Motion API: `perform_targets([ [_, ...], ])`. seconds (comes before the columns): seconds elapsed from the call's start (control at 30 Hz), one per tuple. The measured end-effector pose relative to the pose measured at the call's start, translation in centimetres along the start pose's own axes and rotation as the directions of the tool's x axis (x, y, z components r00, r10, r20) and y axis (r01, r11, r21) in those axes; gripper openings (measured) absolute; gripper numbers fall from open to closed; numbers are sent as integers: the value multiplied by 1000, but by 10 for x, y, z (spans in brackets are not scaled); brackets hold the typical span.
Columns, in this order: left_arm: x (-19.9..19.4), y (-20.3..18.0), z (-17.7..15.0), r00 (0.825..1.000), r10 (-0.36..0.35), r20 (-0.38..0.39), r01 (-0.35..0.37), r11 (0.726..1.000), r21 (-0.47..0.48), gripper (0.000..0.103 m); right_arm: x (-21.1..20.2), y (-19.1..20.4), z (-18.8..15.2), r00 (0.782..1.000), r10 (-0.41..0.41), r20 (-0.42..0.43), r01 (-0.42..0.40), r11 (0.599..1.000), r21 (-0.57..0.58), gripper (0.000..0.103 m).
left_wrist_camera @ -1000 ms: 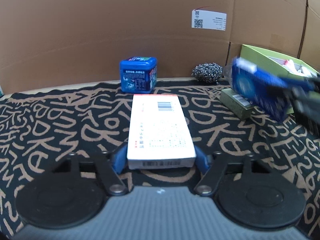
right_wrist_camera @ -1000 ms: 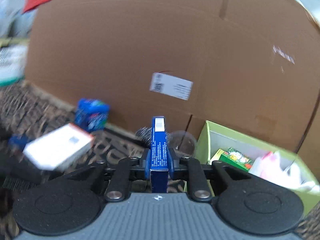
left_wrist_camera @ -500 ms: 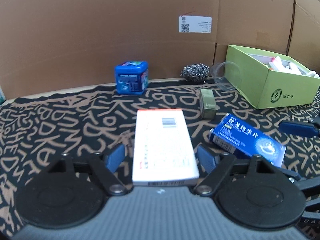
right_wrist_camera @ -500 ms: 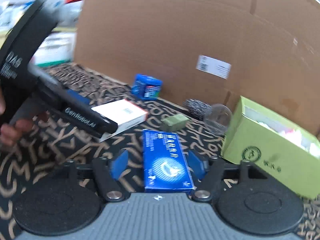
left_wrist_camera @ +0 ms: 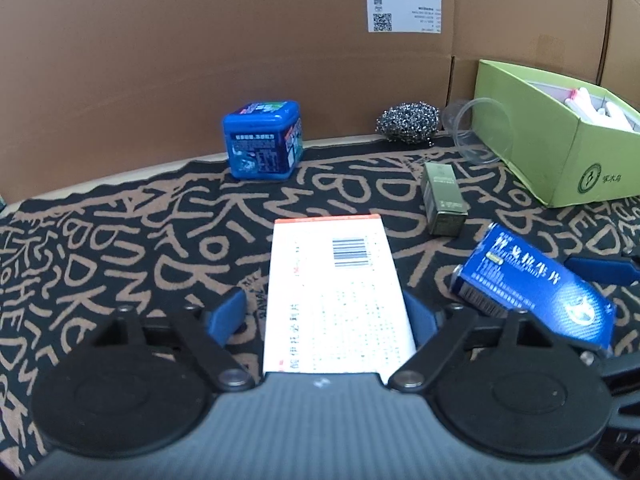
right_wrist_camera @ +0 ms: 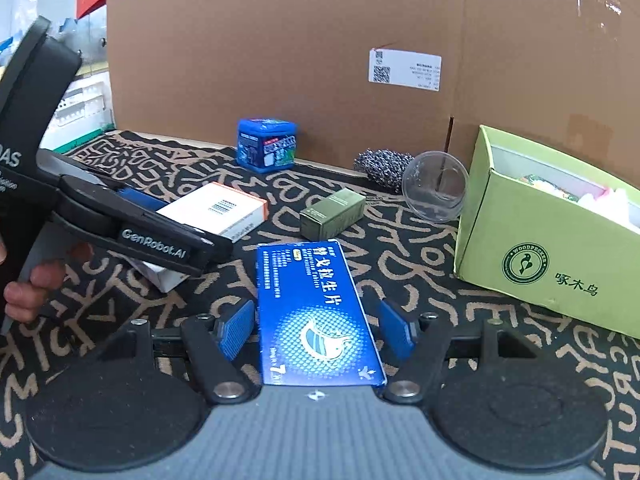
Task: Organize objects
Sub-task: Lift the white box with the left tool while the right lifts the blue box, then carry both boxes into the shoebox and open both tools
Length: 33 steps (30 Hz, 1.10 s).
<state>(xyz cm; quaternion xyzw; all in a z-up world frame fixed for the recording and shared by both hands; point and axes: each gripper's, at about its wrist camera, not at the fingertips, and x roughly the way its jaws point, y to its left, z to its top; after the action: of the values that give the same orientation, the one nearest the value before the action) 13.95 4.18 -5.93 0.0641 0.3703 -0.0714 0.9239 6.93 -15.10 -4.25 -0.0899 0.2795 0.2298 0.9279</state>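
Green box printed WOODPECKER, left hand-held gripper marked GenRobot.AI, blue carton lettering possibly Chinese

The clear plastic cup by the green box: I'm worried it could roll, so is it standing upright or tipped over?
Tipped over. The clear plastic cup lies on its side on the patterned cloth, its round mouth facing the camera.

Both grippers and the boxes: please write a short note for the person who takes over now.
Left gripper: open, white medicine box lying flat on the patterned cloth between its fingers.
Right gripper: open, blue medicine box flat between its fingers.
Also on the cloth: small olive box, blue cube container, steel scourer, clear plastic cup on its side.
Green box at right already holds items.
Done: neither medicine box is in the green box.
Left: probably grasp and sort them.
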Motion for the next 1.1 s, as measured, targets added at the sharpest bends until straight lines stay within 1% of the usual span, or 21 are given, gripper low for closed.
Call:
perform_targets([
  [0.03,0,1,0,1000,-13,-2,13,1000,-5,76,2,-1,0,1000,5,-8,-5,1000,9,63],
  [0.07,-1,2,1,999,-32,-6,32,999,-16,66,3,-3,-1,1000,18,-13,-18,1000,22,62],
  [0.23,-11,-7,3,1000,-22,-1,22,1000,-4,66,-7,-10,-3,999,34,21,-35,996,76,62],
  [0.4,-36,-20,14,996,-55,72,55,998,-4,66,-28,-21,-2,996,22,84,-31,993,111,62],
  [0.5,-52,-32,29,988,-88,124,87,996,16,66,-42,-32,1,992,3,130,-20,991,130,62],
  [0.63,-65,-57,52,973,-149,177,145,989,38,66,-62,-51,6,979,-55,199,22,986,167,62],
  [0.77,-72,-88,77,955,-206,214,196,978,65,66,-78,-80,12,955,-149,255,95,972,213,62],
  [0.87,-72,-117,96,943,-233,239,216,972,96,66,-88,-103,14,931,-236,277,172,956,239,62],
  [1.0,-66,-158,123,924,-299,237,277,953,122,66,-91,-140,16,894,-350,282,281,925,257,62],
  [1.1,-55,-189,140,917,-321,235,295,945,141,66,-86,-167,19,862,-420,283,354,899,258,62],
])
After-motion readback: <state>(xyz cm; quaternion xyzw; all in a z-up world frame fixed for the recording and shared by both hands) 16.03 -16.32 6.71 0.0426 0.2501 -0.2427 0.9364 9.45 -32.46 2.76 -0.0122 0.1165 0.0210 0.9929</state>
